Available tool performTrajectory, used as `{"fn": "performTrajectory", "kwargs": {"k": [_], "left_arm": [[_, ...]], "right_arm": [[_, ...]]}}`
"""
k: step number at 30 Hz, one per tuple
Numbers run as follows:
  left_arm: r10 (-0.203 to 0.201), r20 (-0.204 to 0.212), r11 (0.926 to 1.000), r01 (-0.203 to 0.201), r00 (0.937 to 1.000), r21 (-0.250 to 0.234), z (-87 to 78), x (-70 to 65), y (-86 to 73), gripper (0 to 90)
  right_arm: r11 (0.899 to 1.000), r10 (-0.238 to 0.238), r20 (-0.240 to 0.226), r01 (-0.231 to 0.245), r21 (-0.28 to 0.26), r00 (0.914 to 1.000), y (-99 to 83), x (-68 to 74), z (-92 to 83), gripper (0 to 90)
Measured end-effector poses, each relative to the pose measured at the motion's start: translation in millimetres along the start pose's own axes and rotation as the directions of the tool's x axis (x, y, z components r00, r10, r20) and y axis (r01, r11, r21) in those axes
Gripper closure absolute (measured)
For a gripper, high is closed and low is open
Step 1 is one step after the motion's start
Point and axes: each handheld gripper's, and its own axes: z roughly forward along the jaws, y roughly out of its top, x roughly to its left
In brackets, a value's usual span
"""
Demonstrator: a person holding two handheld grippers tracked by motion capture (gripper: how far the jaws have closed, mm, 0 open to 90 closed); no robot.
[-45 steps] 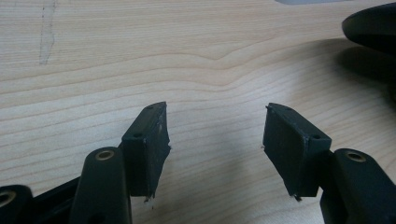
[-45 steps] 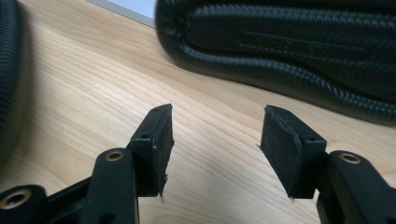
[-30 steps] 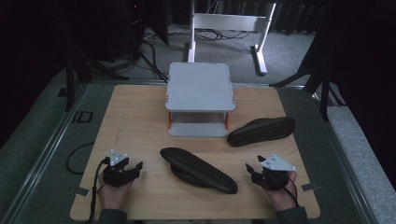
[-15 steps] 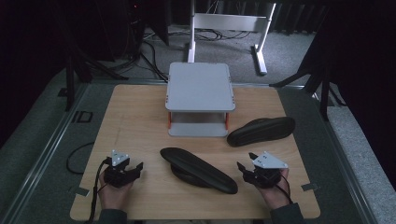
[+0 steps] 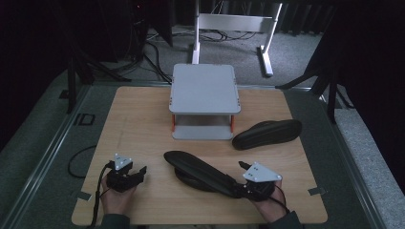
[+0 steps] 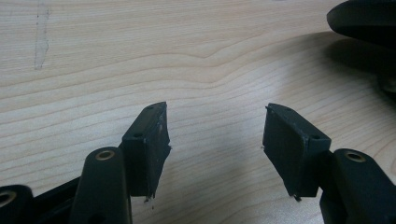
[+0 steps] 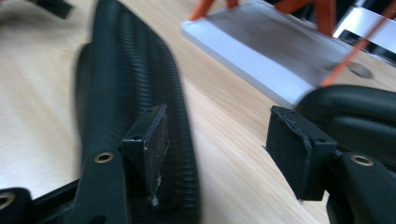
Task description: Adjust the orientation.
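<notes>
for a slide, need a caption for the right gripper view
Open right gripper approaching the near black slipper, grey rack behind.

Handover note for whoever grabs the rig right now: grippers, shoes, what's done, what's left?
Left gripper: open, idle on the bare table, holding nothing.
Right gripper: open, at the heel end of the near shoe; nothing clamped.
Near shoe lies sole-up at front centre. Far shoe lies right of the grey shelf.
Done: nothing is on the shelf yet.
Left: probably grip the near shoe, then handle the far one.
</notes>
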Motion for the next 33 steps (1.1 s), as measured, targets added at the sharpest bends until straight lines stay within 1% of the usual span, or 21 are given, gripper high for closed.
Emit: {"fn": "performTrajectory", "kwargs": {"k": [3, 5, 9, 10, 12, 15, 18, 20, 21, 22, 23, 25, 26, 27, 29, 31, 32, 33], "left_arm": [[0.002, -0.002, 1.0, -0.002, 1.0, -0.002, 0.0, -0.4, 0.0, 40.8], [0.003, -0.003, 1.0, -0.003, 1.0, -0.003, -0.2, -0.5, 0.0, 40.8], [0.001, -0.005, 1.0, -0.001, 1.0, -0.004, -0.6, -0.7, 0.0, 40.8], [0.002, -0.006, 1.0, -0.002, 1.0, -0.005, -0.6, -0.6, 0.0, 40.8], [0.002, -0.006, 1.0, -0.002, 1.0, -0.005, -0.7, -0.6, 0.0, 40.8], [0.002, -0.006, 1.0, -0.002, 1.0, -0.004, -0.7, -0.9, 0.0, 40.8], [0.003, -0.006, 1.0, -0.003, 1.0, -0.003, -0.8, -1.1, 0.0, 40.8], [0.005, -0.005, 1.0, -0.005, 1.0, -0.002, -0.6, -1.0, 0.0, 40.8], [0.009, -0.007, 1.0, -0.009, 0.9999, -0.001, -0.5, -1.1, 0.0, 40.8], [0.01, -0.007, 0.9999, -0.01, 0.9999, -0.001, -0.5, -1.2, 0.0, 40.8], [0.01, -0.007, 0.9999, -0.01, 0.9999, -0.001, -0.6, -1.4, 0.0, 40.8], [0.009, -0.007, 1.0, -0.009, 0.9999, -0.002, -0.8, -1.4, 0.1, 40.8], [0.008, -0.007, 1.0, -0.008, 0.9999, -0.002, -0.7, -1.4, 0.0, 40.8], [0.011, -0.007, 0.9999, -0.011, 0.9999, -0.001, -0.5, -1.5, 0.1, 40.8], [0.011, -0.009, 0.9999, -0.011, 0.9999, -0.001, -0.6, -1.7, 0.0, 40.8], [0.01, -0.009, 0.9999, -0.01, 0.9999, -0.001, -0.7, -1.4, 0.1, 40.8], [0.009, -0.009, 1.0, -0.009, 0.9999, -0.002, -0.6, -1.2, 0.1, 40.8], [0.01, -0.009, 0.9999, -0.01, 0.9999, -0.001, -0.5, -1.1, 0.1, 40.8]], "right_arm": [[1.0, -0.03, -0.031, 0.03, 0.003, 0.9991, 1.9, 14.0, -0.2, 37.1], [0.998, -0.057, -0.052, 0.057, 0.007, 0.997, 1.7, 22.9, 0.5, 36.5], [0.995, -0.097, -0.073, 0.098, 0.018, 0.9926, -1.2, 36.3, 0.4, 34.3], [0.995, -0.1, -0.078, 0.102, 0.021, 0.9919, -2.4, 39.2, -0.2, 34.1], [0.993, -0.117, -0.095, 0.119, 0.019, 0.9886, -5.0, 43.9, -2.1, 32.6], [0.989, -0.143, -0.107, 0.146, 0.019, 0.9838, -9.2, 49.8, -4.3, 29.9], [0.988, -0.148, -0.144, 0.153, 0.024, 0.9785, -14.1, 54.6, -5.2, 25.9], [0.987, -0.148, -0.153, 0.155, 0.032, 0.9771, -16.1, 57.3, -4.7, 25.5], [0.985, -0.157, -0.167, 0.166, 0.039, 0.9733, -18.4, 60.3, -3.8, 24.9], [0.981, -0.175, -0.173, 0.186, 0.052, 0.9693, -23.1, 66.0, -1.6, 23.9], [0.98, -0.178, -0.181, 0.19, 0.054, 0.9672, -25.1, 68.1, -0.5, 23.0], [0.978, -0.187, -0.176, 0.199, 0.057, 0.9665, -27.4, 71.8, 1.3, 21.2], [0.974, -0.202, -0.173, 0.216, 0.063, 0.9639, -28.5, 73.2, 3.1, 20.9], [0.973, -0.207, -0.173, 0.221, 0.067, 0.9628, -29.2, 73.4, 4.5, 20.0], [0.97, -0.209, -0.173, 0.227, 0.088, 0.9625, -31.0, 72.8, 9.2, 19.6], [0.964, -0.226, -0.144, 0.243, 0.109, 0.9634, -33.6, 72.6, 13.0, 19.3], [0.963, -0.223, -0.15, 0.242, 0.117, 0.963, -34.6, 71.9, 14.4, 19.4], [0.963, -0.221, -0.147, 0.239, 0.126, 0.9642, -35.5, 71.1, 15.7, 19.4]]}}
